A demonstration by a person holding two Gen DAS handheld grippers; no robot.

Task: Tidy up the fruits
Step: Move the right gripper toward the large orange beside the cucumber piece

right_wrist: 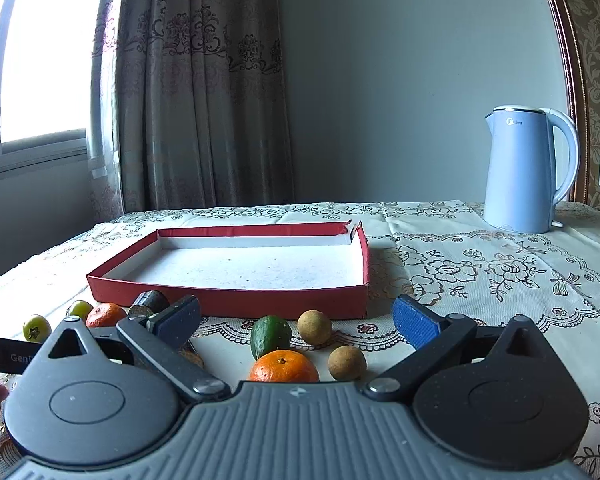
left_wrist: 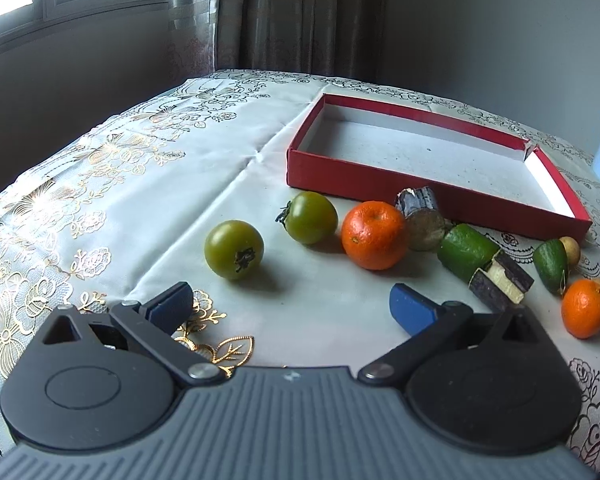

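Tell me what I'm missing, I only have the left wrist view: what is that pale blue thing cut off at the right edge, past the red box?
Observer: A light blue electric kettle, standing upright on the tablecloth beyond the red box's torn corner.
Operator: Any fruit hidden from me on the right?
Observer: Two small brown round fruits lie there; your view shows only slivers of them behind the small avocado and small mandarin.
Operator: Is the right hand-held gripper holding anything?
Observer: No. The right hand-held gripper is open and empty, with that mandarin just ahead of its body.
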